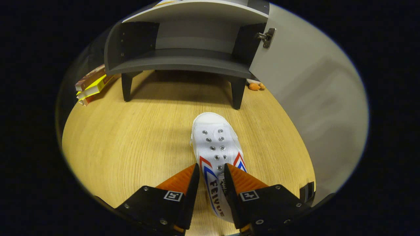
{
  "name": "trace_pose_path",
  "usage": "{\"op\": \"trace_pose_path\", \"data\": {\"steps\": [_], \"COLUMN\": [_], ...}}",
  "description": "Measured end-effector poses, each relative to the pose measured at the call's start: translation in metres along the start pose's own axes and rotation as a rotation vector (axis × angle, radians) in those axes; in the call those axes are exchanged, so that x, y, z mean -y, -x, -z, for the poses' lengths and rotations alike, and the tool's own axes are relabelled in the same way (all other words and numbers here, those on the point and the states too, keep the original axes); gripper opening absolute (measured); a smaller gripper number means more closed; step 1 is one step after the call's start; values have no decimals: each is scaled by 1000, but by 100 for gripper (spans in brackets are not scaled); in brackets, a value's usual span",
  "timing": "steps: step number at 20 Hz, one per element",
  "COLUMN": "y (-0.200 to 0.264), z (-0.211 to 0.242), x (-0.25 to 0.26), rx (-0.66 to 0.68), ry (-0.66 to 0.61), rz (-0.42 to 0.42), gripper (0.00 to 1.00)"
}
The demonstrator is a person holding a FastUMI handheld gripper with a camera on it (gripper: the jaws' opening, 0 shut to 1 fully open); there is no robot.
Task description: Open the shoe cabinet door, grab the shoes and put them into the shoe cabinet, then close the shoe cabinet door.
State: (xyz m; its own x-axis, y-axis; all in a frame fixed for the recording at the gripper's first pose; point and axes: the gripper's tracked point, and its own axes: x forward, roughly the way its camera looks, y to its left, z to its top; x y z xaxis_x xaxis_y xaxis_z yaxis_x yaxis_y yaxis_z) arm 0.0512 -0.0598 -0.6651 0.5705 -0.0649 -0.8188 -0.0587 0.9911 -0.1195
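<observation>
A white canvas shoe (215,146) with metal eyelets and red and blue stripes lies on the wooden table, toe pointing toward the cabinet. My gripper (211,170) is closed on the shoe's heel-side upper, both fingers pressing its left side wall and tongue. Beyond the shoe stands the dark shoe cabinet (183,49) on short legs, its inside bare. Its pale door (308,98) is swung wide open to the right, hinge (267,36) showing at the top.
A stack of books (92,85) lies left of the cabinet's legs. A small orange thing (255,86) sits behind the right leg, near the door's foot. Bare wooden tabletop (131,141) spreads between the shoe and the cabinet.
</observation>
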Motion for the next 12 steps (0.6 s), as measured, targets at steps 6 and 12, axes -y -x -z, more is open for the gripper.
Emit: {"op": "trace_pose_path", "data": {"steps": [6,12], "y": [7,59], "z": [-9,-44], "x": [-7,-17], "rx": [47,103], "ry": [-45,-47], "rz": [-47,-81], "gripper": [1,0]}}
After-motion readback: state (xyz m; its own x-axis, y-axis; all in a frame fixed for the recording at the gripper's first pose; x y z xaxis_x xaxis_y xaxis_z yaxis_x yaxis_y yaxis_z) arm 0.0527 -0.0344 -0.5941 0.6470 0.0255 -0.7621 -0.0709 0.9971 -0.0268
